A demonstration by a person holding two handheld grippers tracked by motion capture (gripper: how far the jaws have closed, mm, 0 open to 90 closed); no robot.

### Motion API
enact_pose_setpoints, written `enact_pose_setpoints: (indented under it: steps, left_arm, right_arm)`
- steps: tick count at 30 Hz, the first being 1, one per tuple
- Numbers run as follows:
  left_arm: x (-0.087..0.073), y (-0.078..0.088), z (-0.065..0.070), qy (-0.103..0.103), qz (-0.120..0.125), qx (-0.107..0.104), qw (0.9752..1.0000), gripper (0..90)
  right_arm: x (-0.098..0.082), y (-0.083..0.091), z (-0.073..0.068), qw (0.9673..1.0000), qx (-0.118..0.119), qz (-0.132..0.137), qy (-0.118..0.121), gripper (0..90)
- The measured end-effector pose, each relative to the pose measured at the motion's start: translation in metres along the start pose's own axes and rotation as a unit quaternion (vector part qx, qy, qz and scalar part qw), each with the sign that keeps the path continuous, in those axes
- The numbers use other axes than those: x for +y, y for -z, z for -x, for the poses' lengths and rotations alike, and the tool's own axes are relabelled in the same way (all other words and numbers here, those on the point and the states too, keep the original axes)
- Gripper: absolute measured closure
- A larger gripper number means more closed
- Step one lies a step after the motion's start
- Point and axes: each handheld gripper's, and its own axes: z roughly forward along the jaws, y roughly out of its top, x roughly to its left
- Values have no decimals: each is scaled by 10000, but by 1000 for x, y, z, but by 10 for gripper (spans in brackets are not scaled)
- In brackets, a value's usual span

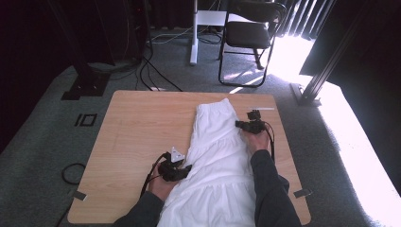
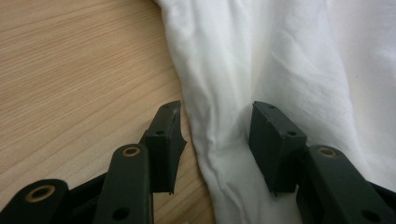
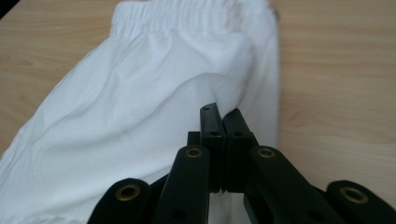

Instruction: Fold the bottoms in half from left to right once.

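Note:
A white garment (image 1: 217,156) with an elastic waistband (image 3: 187,11) lies lengthwise on the wooden table (image 1: 137,127), waistband at the far end. My left gripper (image 1: 187,169) rests at the garment's left edge. In the left gripper view it (image 2: 217,135) is open, with a raised fold of the white cloth (image 2: 261,56) between its jaws. My right gripper (image 1: 239,124) sits at the garment's right edge near the waistband. In the right gripper view its jaws (image 3: 223,114) are pressed together on a pinch of the cloth (image 3: 140,93), which tents up toward the tips.
Bare wood lies to the left of the garment and in a narrow strip on its right. The near hem hangs over the table's front edge. On the carpet beyond stand a folding chair (image 1: 250,33), a white post (image 1: 194,33) and cables (image 1: 71,172).

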Motion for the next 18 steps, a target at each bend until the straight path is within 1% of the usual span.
enact_pose_setpoints:
  steps: [2,4,7,8,10,11,12,13,14,15,18]
  left_arm:
    - [0,0,0,14,4,-21,10000,556]
    - [1,-1,0,22,-12,-53,10000,556]
    - [3,-3,2,-8,-27,-64,10000,556]
    - [5,-2,2,-81,-54,-33,9999,556]
    - [8,-1,1,-154,-43,5,9999,547]
    - [8,-1,1,-154,-43,5,9999,540]
    - [16,2,-4,-155,-14,45,9999,533]
    - [16,2,-4,-155,-14,45,9999,530]
    - [24,5,-8,-114,72,101,9999,530]
    - [35,7,-14,-54,172,124,9998,522]
    - [51,4,-22,52,248,145,9996,516]
  right_arm:
    - [2,6,1,9997,-208,97,58,898]
    - [0,5,4,9991,-423,57,77,897]
    - [-11,-7,8,9967,-761,-274,42,885]
    - [-14,-11,9,9959,-828,-351,34,877]
    - [-23,-19,9,9937,-997,-506,46,849]
    - [-26,-22,9,9930,-1037,-558,57,845]
    - [-28,-23,8,9928,-1076,-512,95,836]
    - [-28,-23,8,9928,-1076,-512,95,836]
    - [-28,-23,7,9926,-1100,-502,103,829]
    - [-28,-23,5,9915,-1171,-551,143,810]
    - [-28,-23,5,9914,-1192,-521,154,804]
